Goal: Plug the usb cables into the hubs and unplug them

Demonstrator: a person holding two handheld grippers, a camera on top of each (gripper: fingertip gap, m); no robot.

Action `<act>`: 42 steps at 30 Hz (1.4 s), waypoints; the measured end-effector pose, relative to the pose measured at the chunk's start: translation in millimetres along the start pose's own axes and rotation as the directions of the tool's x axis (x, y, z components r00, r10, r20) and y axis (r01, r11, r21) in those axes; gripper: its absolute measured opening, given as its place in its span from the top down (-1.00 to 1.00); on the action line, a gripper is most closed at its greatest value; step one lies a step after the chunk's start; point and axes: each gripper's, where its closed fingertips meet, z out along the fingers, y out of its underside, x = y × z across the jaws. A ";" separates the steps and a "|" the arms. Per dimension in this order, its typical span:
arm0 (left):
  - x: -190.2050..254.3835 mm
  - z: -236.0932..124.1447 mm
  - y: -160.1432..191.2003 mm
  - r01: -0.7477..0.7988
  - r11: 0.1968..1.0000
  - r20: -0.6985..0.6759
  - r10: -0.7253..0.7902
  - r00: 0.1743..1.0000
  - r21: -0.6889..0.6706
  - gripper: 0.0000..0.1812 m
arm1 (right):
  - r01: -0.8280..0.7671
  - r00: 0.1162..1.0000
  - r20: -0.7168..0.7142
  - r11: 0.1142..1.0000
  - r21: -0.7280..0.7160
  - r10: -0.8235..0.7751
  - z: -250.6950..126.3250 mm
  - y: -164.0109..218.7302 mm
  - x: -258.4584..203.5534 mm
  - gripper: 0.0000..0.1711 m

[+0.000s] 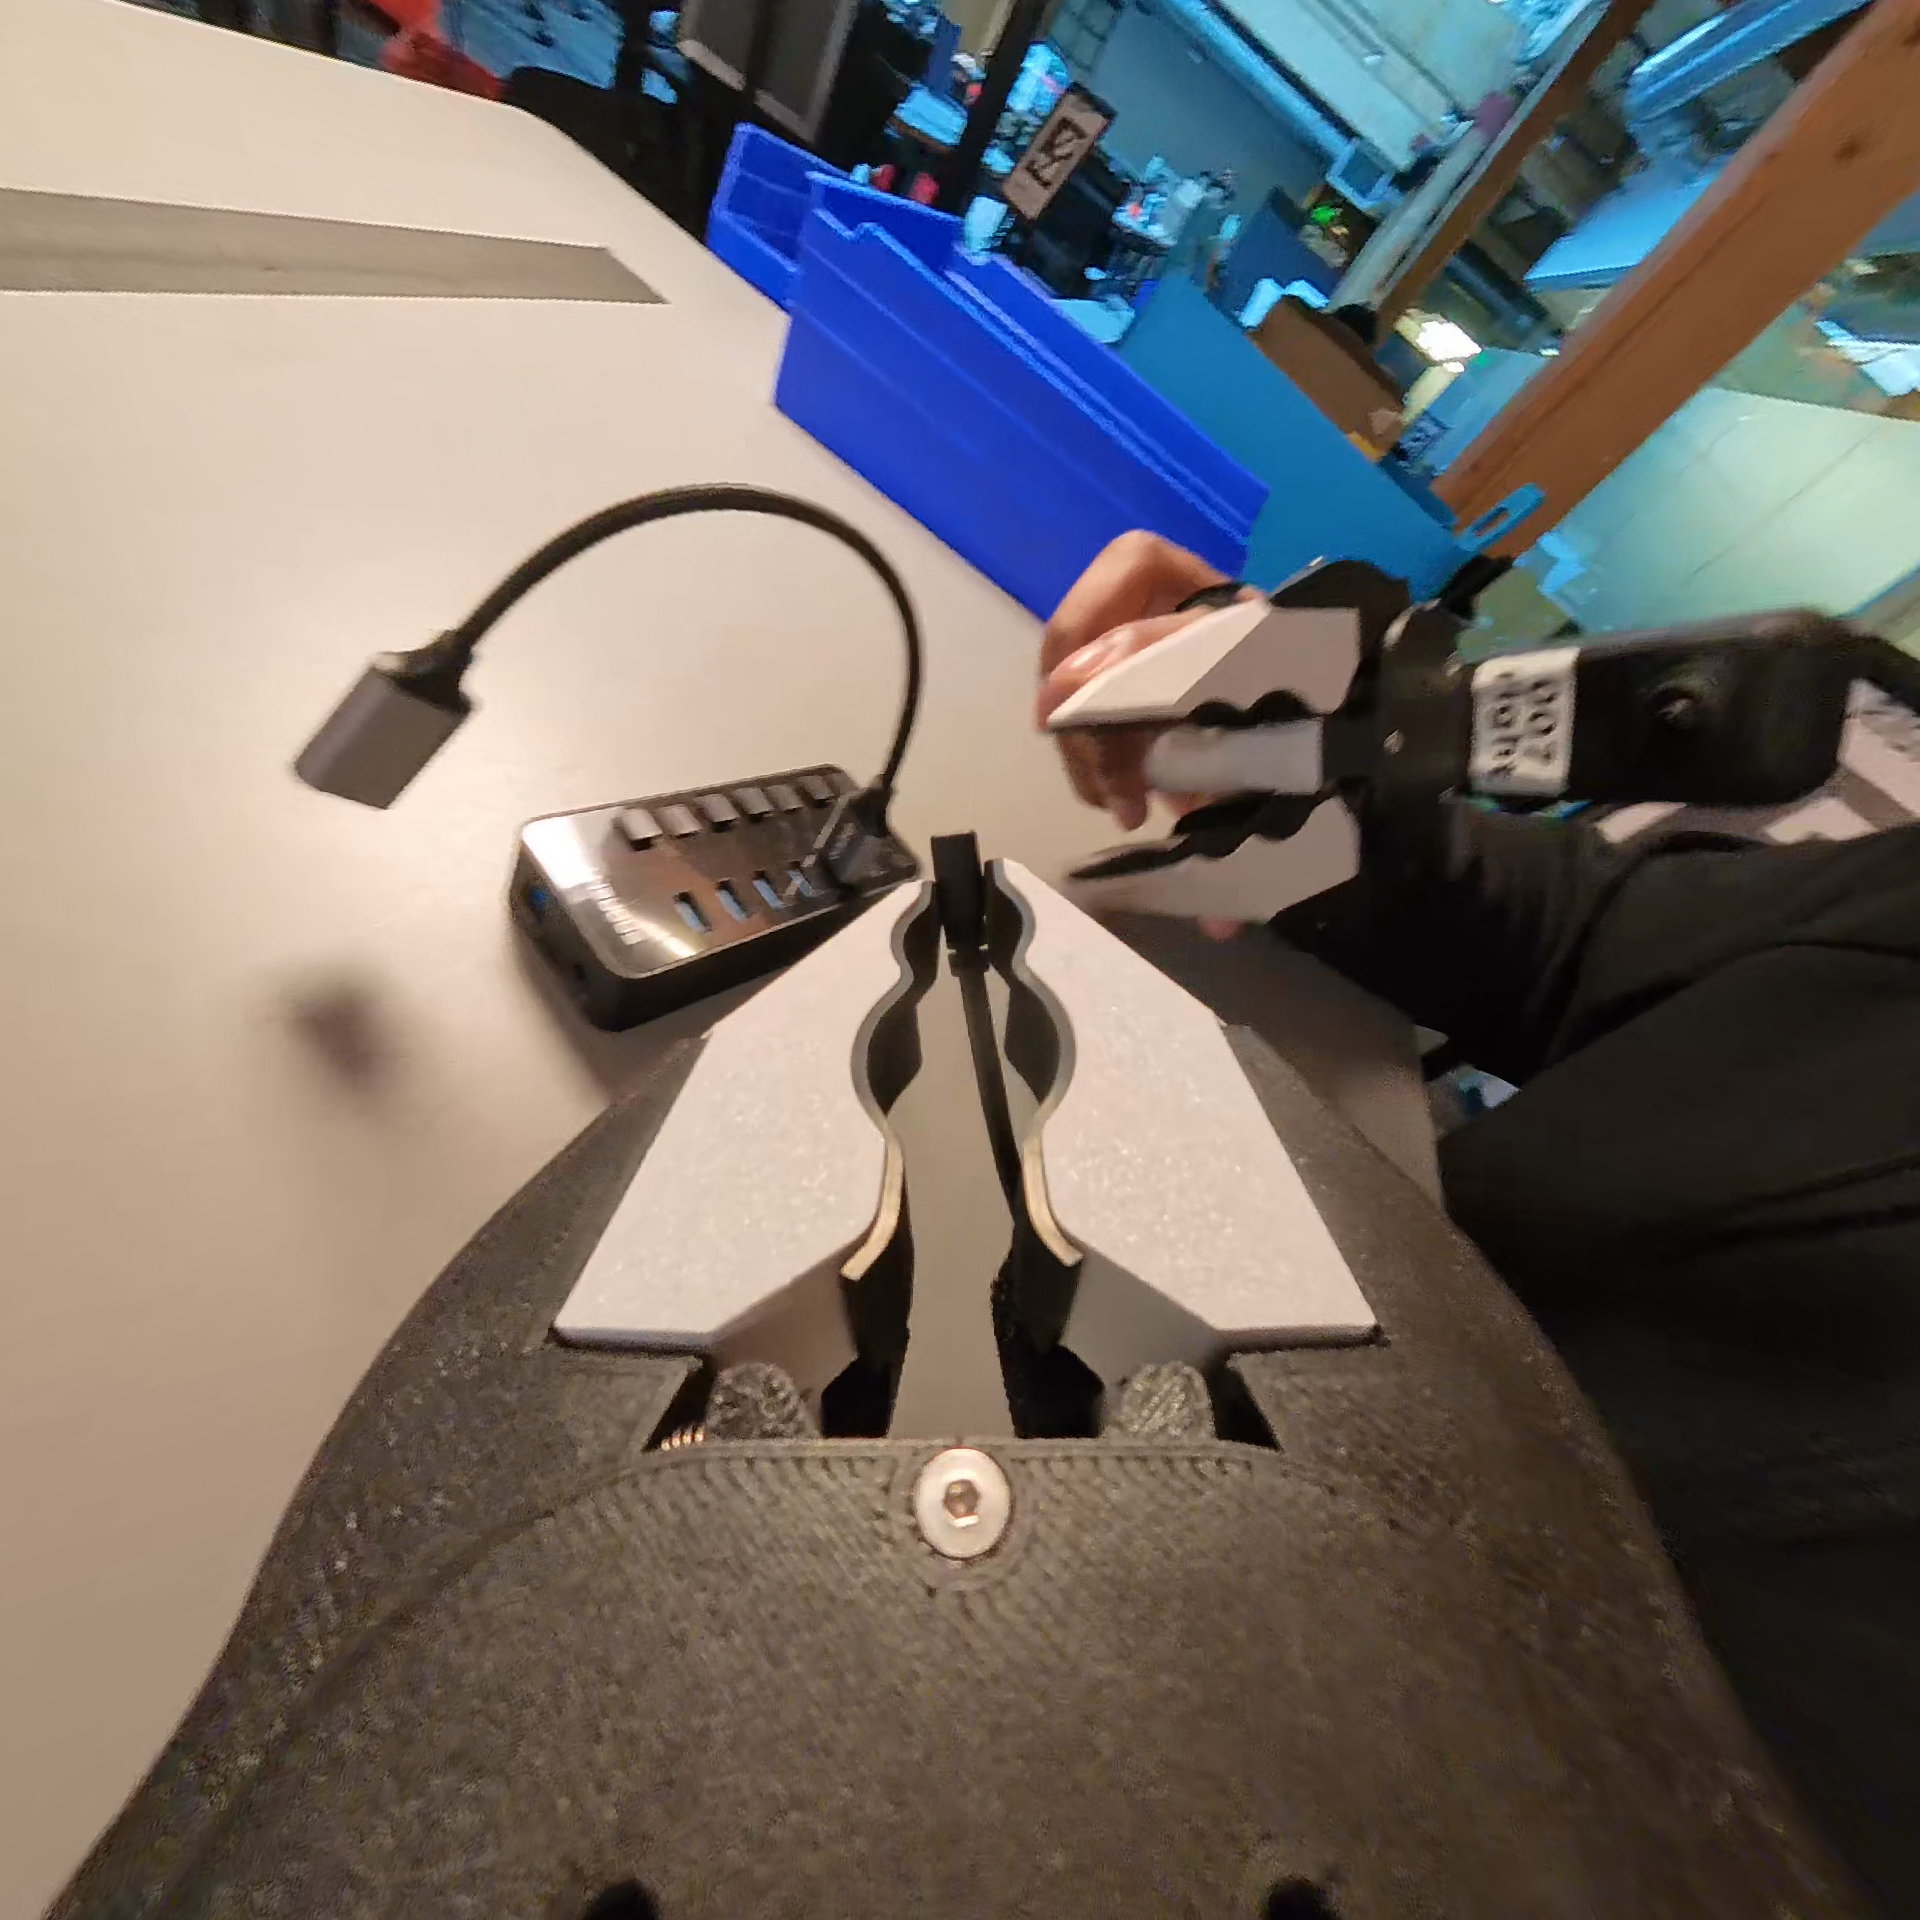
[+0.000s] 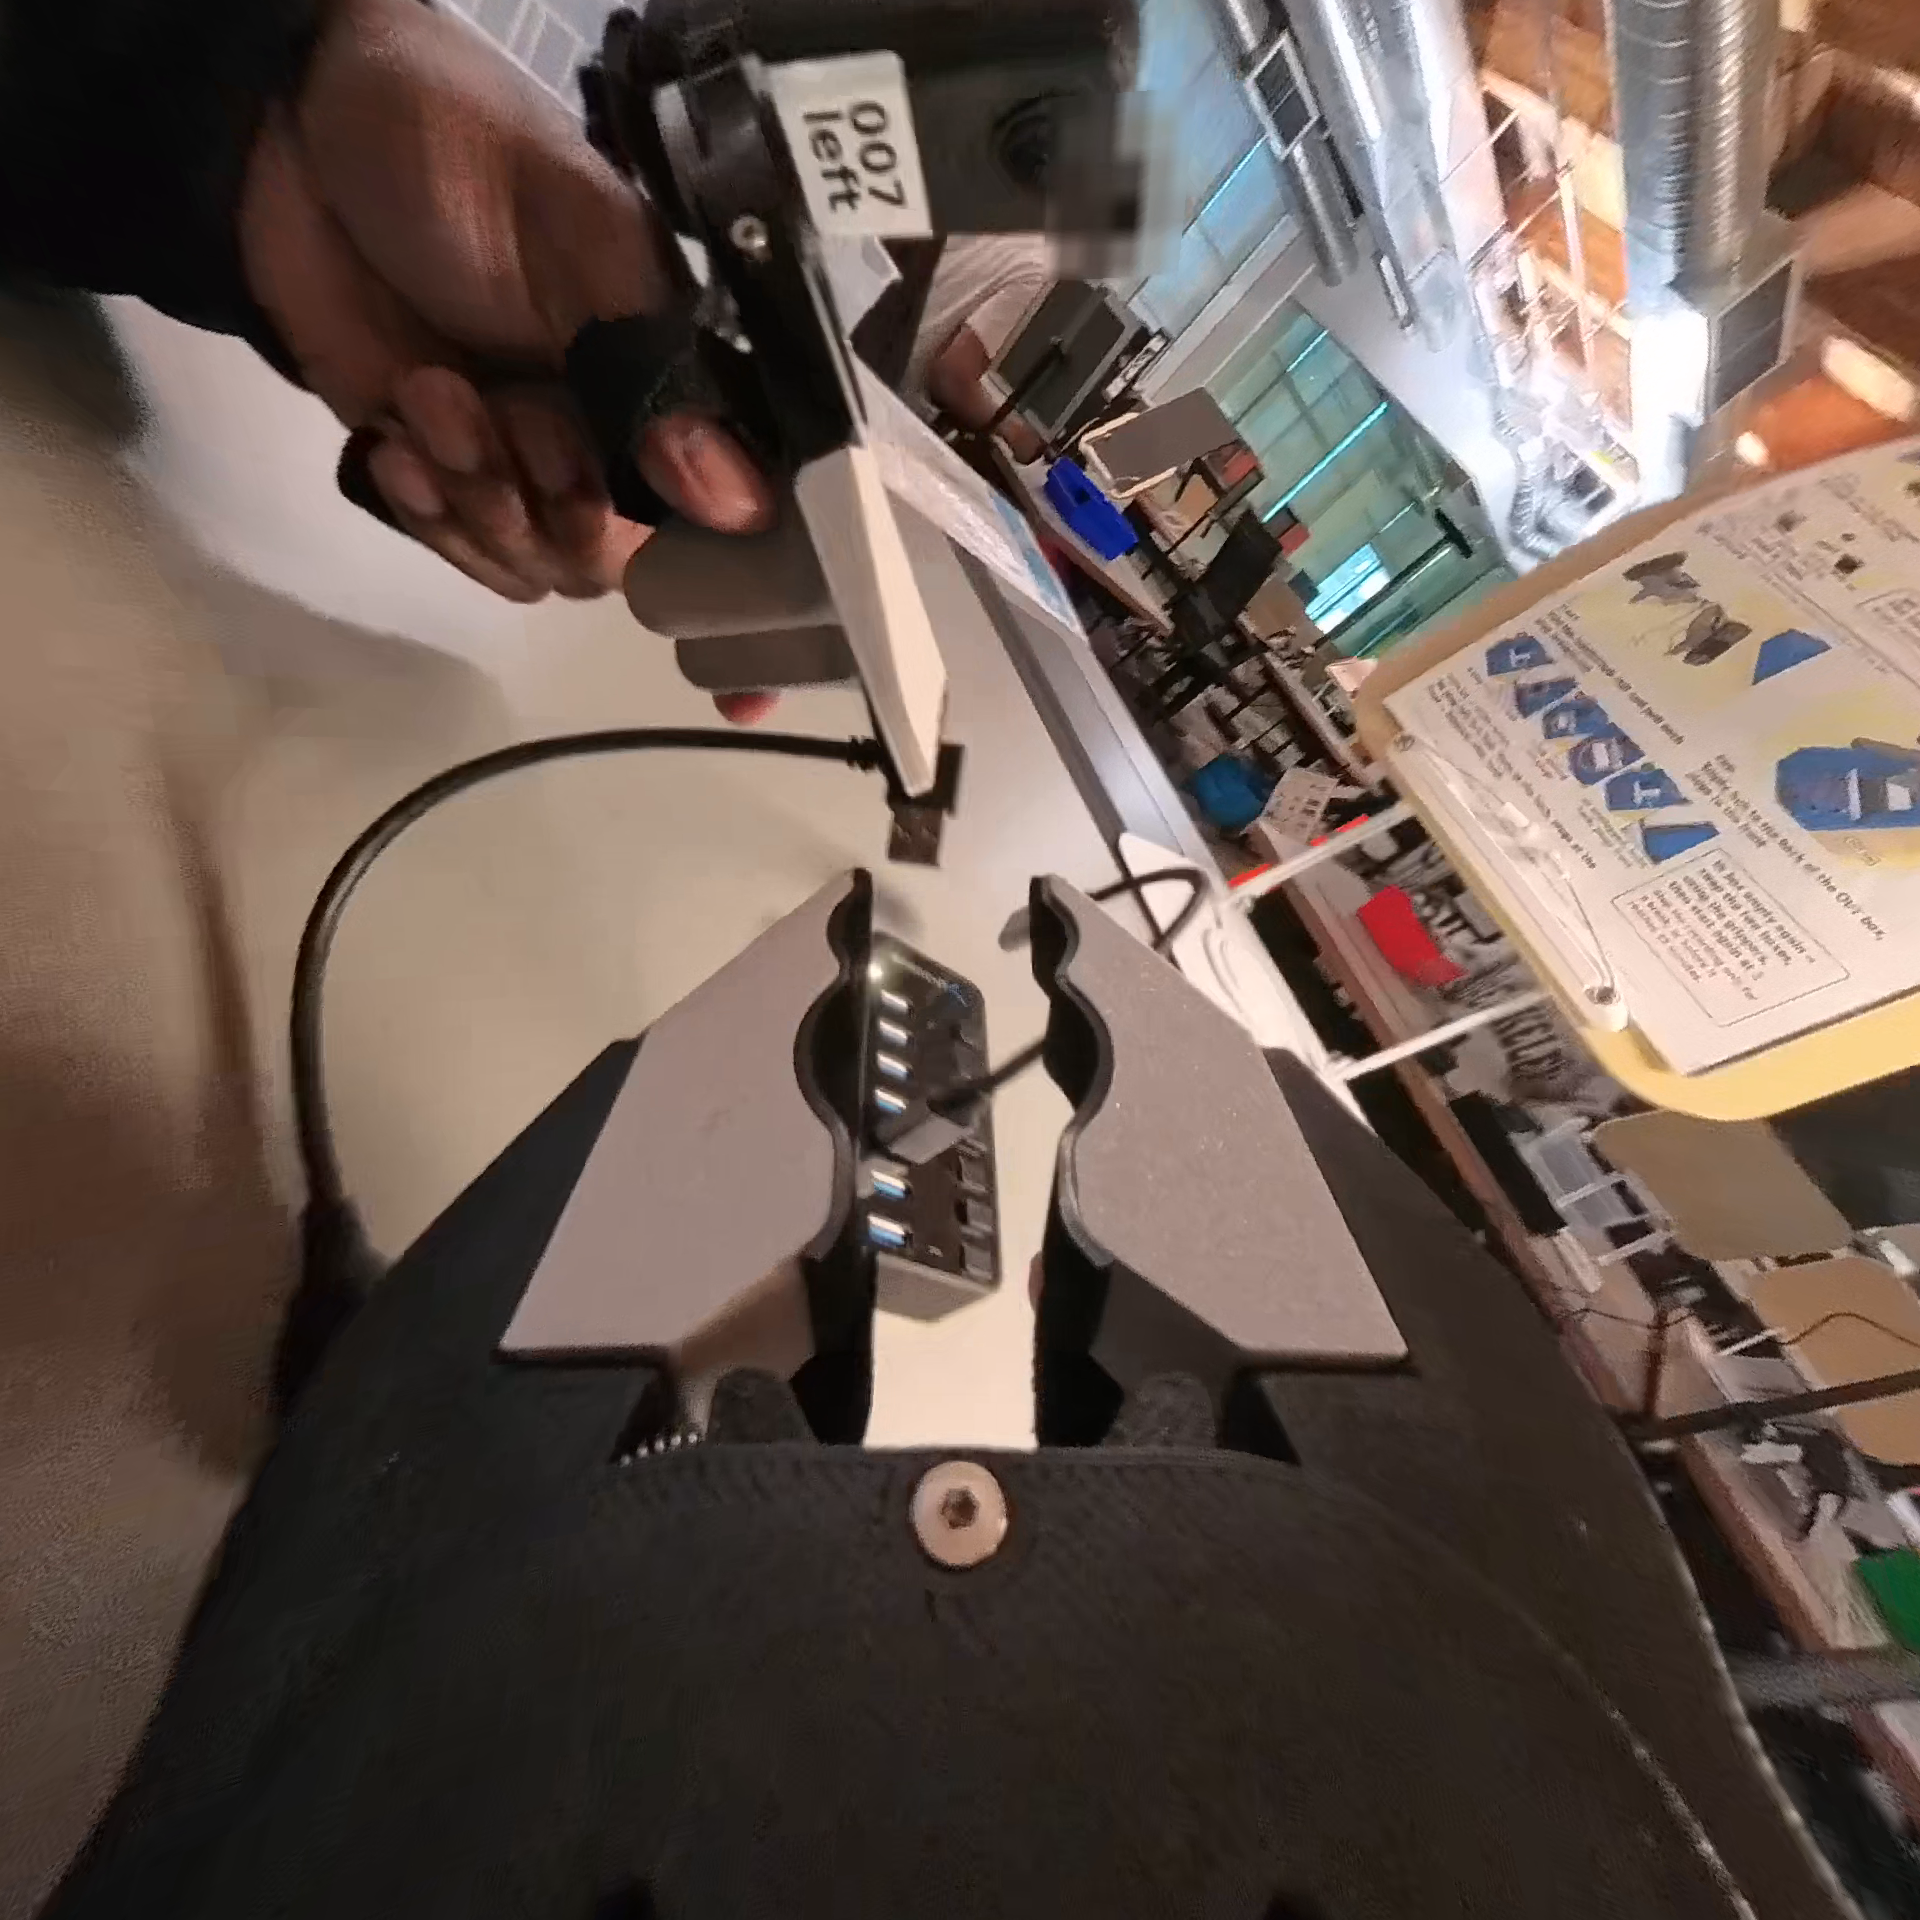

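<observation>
A black multi-port USB hub (image 1: 707, 894) lies on the white table (image 1: 260, 540). A short black cable (image 1: 831, 540) is plugged into it and arcs up to a grey connector block (image 1: 384, 743) held off the table. My left gripper (image 1: 956, 883) is shut on the black plug of a USB cable (image 1: 956, 868), just right of the hub. In the right wrist view the left gripper (image 2: 925, 769) holds that plug (image 2: 920, 821) above the hub (image 2: 925, 1132). Its cable (image 2: 416, 862) loops left. My right gripper (image 2: 951, 914) is open and empty, its fingers straddling the hub from above. It also shows in the left wrist view (image 1: 1065, 790).
Blue plastic bins (image 1: 987, 395) stand at the table's far edge. A long slot (image 1: 312, 249) is cut into the table at the back left. An instruction board on a white stand (image 2: 1662, 790) is at the right. A person's hand (image 2: 468, 343) and dark sleeve (image 1: 1662, 1039) hold the grippers. Left and right tips are no more than a few centimetres apart.
</observation>
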 end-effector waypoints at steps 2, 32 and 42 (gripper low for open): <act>-14.2 -3.3 1.4 0.000 1.000 0.071 0.001 0.997 -0.011 0.88 | -0.070 0.997 0.008 0.997 -0.041 0.071 -8.5 11.6 16.7 0.62; -52.8 5.8 10.8 -0.290 0.947 0.446 0.320 0.836 -0.135 0.86 | -0.079 0.994 -0.096 0.943 -0.322 0.051 43.5 56.2 2.4 0.35; -58.5 6.1 15.5 -0.229 0.966 0.425 0.259 0.867 -0.122 0.86 | -0.128 0.992 -0.047 0.898 -0.420 0.119 39.1 81.5 -7.8 0.65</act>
